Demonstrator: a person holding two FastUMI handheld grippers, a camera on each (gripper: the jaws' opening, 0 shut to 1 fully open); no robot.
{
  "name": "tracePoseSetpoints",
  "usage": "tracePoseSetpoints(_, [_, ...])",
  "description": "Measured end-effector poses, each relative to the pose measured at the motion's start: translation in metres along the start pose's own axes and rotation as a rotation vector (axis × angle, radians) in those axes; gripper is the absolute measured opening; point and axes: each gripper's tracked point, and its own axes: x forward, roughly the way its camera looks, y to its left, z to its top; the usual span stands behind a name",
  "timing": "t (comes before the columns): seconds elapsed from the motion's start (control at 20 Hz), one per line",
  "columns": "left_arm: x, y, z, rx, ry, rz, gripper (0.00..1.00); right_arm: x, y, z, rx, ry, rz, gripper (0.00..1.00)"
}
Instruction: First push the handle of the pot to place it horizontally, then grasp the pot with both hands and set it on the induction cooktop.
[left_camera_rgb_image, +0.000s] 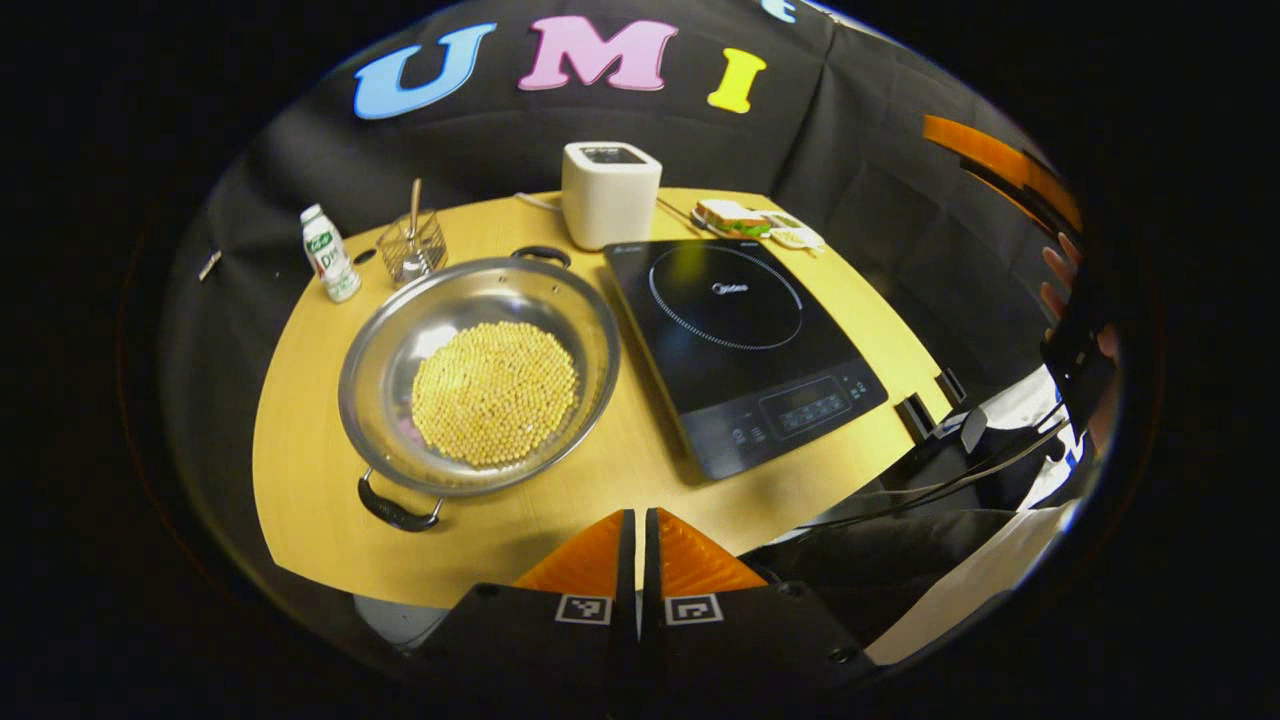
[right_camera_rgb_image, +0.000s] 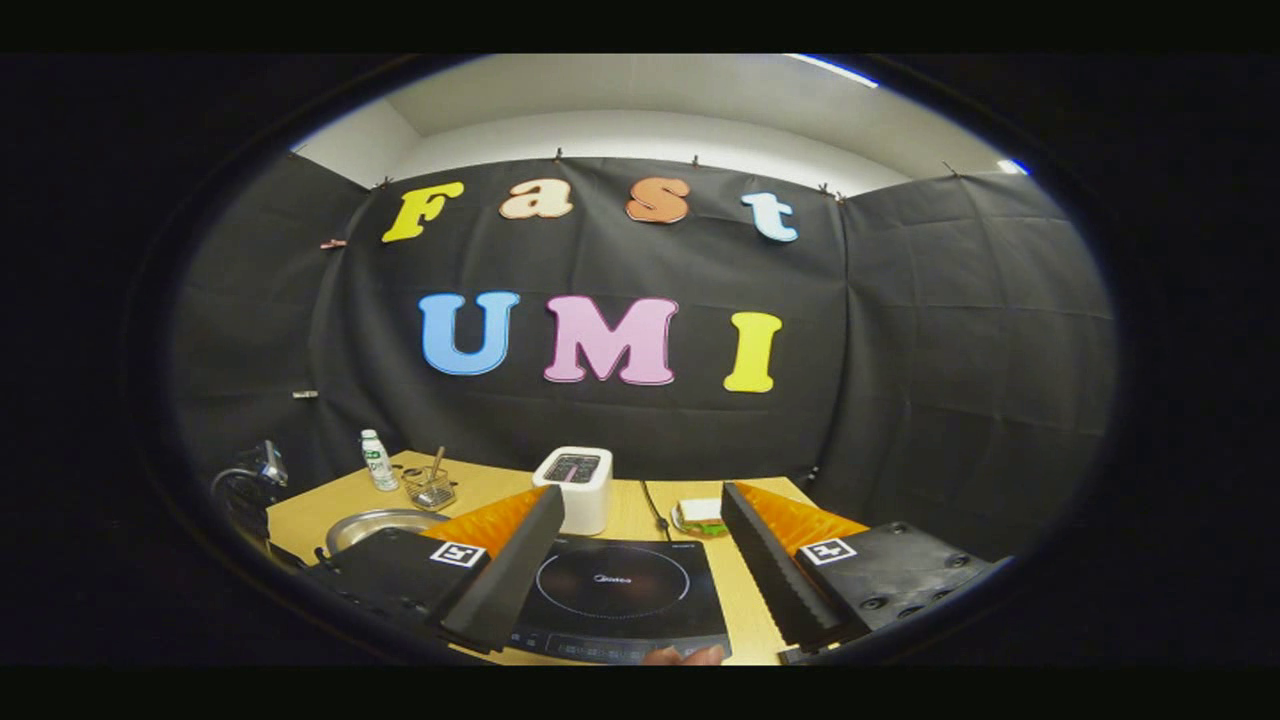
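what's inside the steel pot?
The round stainless steel pot holds a flat mound of small yellow beans covering its centre; the bottom beneath them is hidden, bare metal shows around.

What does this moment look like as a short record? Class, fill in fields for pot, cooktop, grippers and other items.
pot: round steel pot of yellow beans, black handles, left of cooktop
cooktop: flat black induction cooktop, bare
left gripper: shut, above table's near edge
right gripper: open, above cooktop
other items: white box appliance, small white bottle, wire basket, sandwich
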Motion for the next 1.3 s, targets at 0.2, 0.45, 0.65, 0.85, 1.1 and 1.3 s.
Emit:
tracePoseSetpoints(0.2, [0.010, 0.035, -0.027, -0.080, 0.125, -0.029, 0.05, -0.002, -0.010, 0.001, -0.011, -0.005, -0.018, 1.00])
tracePoseSetpoints(0.45, [0.009, 0.081, -0.031, -0.093, 0.211, 0.004, 0.05, -0.003, -0.022, -0.001, -0.014, 0.000, -0.043, 1.00])
tracePoseSetpoints(0.65, [0.013, 0.103, -0.025, -0.081, 0.237, 0.013, 0.05, -0.003, -0.025, 0.002, -0.019, -0.015, -0.054, 0.98])
tracePoseSetpoints(0.85, [0.028, 0.112, -0.027, -0.062, 0.264, 0.005, 0.05, -0.003, -0.027, 0.003, -0.028, -0.017, -0.060, 0.98])
tracePoseSetpoints(1.1, [0.035, 0.121, -0.028, -0.083, 0.255, 0.020, 0.05, -0.002, -0.030, 0.003, -0.035, -0.013, -0.070, 0.98])
tracePoseSetpoints(1.3, [0.031, 0.153, -0.029, -0.097, 0.259, 0.081, 0.05, 0.000, -0.030, 0.000, -0.045, -0.006, -0.071, 0.98])
